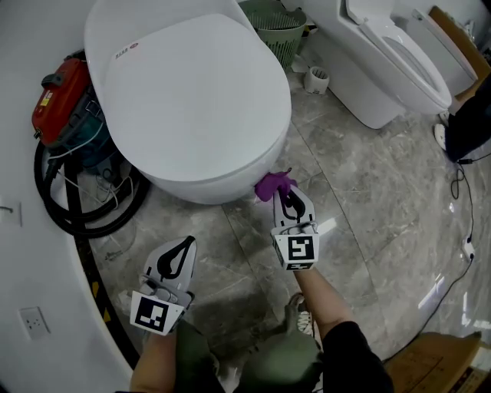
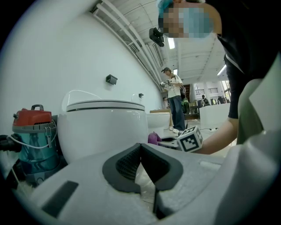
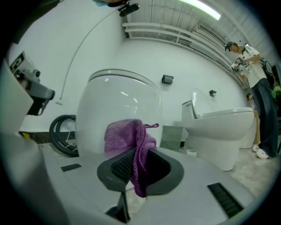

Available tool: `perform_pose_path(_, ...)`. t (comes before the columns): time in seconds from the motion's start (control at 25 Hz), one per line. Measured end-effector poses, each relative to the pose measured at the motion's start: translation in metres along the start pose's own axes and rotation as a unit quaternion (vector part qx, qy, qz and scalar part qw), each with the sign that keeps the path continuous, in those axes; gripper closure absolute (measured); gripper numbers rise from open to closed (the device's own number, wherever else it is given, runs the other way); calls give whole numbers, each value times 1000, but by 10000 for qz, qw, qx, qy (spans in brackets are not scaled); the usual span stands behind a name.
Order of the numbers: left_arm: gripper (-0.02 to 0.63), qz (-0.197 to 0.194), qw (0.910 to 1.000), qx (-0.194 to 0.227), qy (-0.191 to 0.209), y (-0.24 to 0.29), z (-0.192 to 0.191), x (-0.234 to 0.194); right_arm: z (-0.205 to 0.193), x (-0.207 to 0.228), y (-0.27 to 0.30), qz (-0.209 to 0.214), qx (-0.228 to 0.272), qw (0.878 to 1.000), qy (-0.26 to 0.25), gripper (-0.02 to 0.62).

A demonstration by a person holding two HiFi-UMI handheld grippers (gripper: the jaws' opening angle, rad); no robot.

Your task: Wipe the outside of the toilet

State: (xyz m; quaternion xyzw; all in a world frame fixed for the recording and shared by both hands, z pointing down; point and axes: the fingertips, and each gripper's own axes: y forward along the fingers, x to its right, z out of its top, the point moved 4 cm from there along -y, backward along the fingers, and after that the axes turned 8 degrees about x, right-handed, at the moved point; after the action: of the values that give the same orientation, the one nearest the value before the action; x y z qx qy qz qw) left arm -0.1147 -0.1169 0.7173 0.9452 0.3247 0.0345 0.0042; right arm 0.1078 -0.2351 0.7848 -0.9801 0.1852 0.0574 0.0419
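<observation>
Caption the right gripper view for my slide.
Right gripper shut on a purple cloth, facing the white toilet bowl.

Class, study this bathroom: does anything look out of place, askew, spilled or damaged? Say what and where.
A red and teal vacuum cleaner sits wedged between the toilet and the wall, its black hose sprawled in loose loops on the floor. Nothing looks spilled or broken.

Bright, even overhead light. Strip light (image 3: pixel 199 9) glares at top of right gripper view, well above toilet (image 1: pixel 188 100). Toilet nearly blown-out white w/ soft sheen. Glossy floor (image 1: pixel 360 176) right of toilet shows pale reflections; dark shadow in front of toilet. Both gripper views fisheye, corners vignetted black.
</observation>
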Motion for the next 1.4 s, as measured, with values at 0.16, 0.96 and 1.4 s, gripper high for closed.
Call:
perform_pose_path(0.16,600,-42,10000,-27,30,2,-1,3,-13,41,22,-434,-284,9985,-163,546)
perform_pose_path(0.96,600,-6,9999,18,-149,-1,2,4,-26,-104,-64,1247,-665,9889,453,546)
perform_pose_path(1.4,600,252,9996,113,-24,-23,13,-9,-53,-175,-5,2262,-849,9703,-56,546)
